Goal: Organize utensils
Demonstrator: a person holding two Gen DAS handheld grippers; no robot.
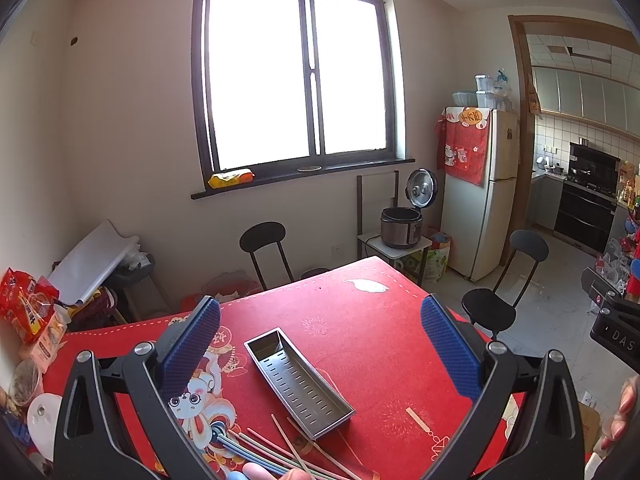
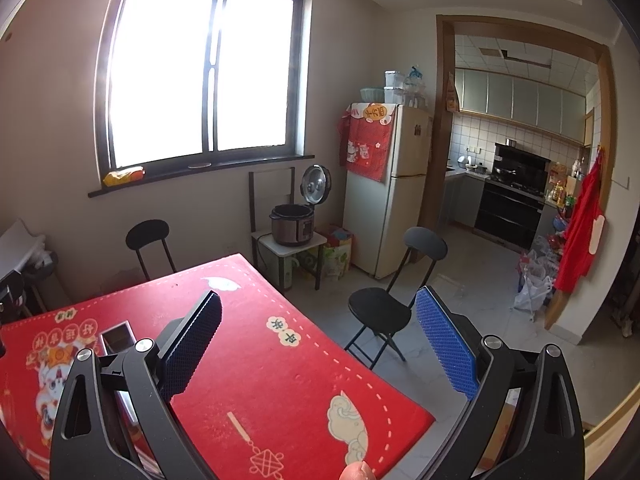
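Lying beside thin chopsticks [image 1: 280, 450], a perforated rectangular metal tray [image 1: 298, 382].

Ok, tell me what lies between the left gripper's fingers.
In the left wrist view, the open left gripper frames the metal tray on the red cloth; chopsticks lie nearer the camera.

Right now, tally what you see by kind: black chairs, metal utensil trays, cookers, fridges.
black chairs: 2
metal utensil tray: 1
cooker: 1
fridge: 1
Total: 5
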